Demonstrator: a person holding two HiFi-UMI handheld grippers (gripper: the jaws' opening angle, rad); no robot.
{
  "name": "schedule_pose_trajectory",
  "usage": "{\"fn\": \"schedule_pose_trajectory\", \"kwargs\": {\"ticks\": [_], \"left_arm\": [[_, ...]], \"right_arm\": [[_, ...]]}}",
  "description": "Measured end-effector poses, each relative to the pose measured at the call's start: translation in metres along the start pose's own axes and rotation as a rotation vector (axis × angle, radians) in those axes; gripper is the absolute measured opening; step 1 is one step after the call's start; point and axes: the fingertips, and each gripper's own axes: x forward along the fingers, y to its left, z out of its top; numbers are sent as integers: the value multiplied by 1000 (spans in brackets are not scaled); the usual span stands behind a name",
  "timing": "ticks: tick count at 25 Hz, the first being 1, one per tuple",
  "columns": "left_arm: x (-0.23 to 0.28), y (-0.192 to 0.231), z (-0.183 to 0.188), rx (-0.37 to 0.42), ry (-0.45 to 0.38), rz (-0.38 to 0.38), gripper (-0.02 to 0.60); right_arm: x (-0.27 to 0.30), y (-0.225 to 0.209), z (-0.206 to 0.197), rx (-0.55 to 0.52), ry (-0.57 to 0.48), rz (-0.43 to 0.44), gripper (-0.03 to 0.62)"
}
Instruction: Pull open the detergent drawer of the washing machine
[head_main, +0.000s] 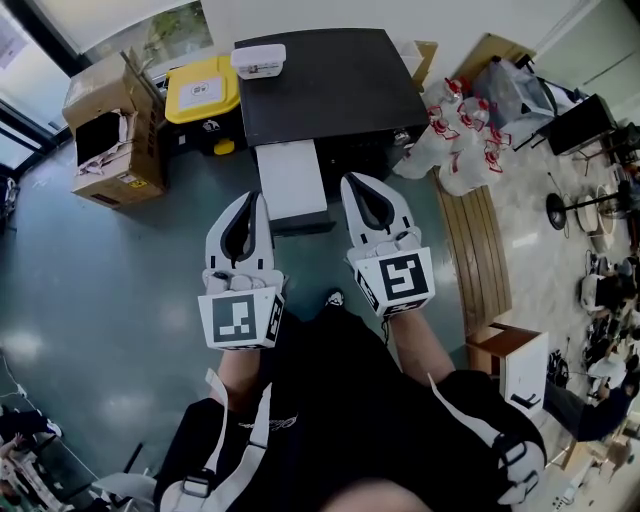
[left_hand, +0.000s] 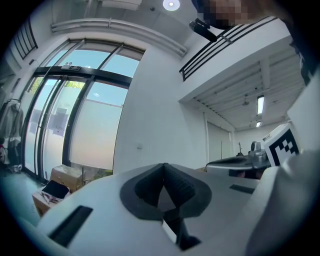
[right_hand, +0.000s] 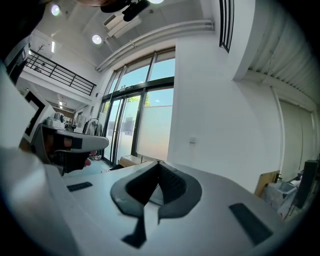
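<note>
From above, the washing machine (head_main: 330, 85) shows as a dark box in the head view. A white drawer-like panel (head_main: 290, 180) juts out of its front towards me. My left gripper (head_main: 258, 197) hangs just left of that panel and my right gripper (head_main: 352, 180) just right of it, both held level and touching nothing. In the left gripper view the left gripper (left_hand: 163, 165) has its jaws together with nothing between them, facing a white wall and tall windows. In the right gripper view the right gripper (right_hand: 159, 163) is likewise shut and empty. Neither gripper view shows the machine.
A small white box (head_main: 258, 60) lies on the machine's top. A yellow-lidded bin (head_main: 203, 90) and an open cardboard box (head_main: 105, 130) stand to its left. White plastic bags (head_main: 460, 140) and a wooden bench (head_main: 480, 250) are to its right, with a white cabinet (head_main: 525, 370) nearer me.
</note>
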Motion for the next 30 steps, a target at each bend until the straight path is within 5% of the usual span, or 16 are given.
{"fn": "schedule_pose_trajectory", "kwargs": {"ticks": [30], "left_arm": [[-5, -9, 1, -11, -25, -24, 20]], "right_arm": [[-9, 5, 6, -24, -20, 15, 9]]}}
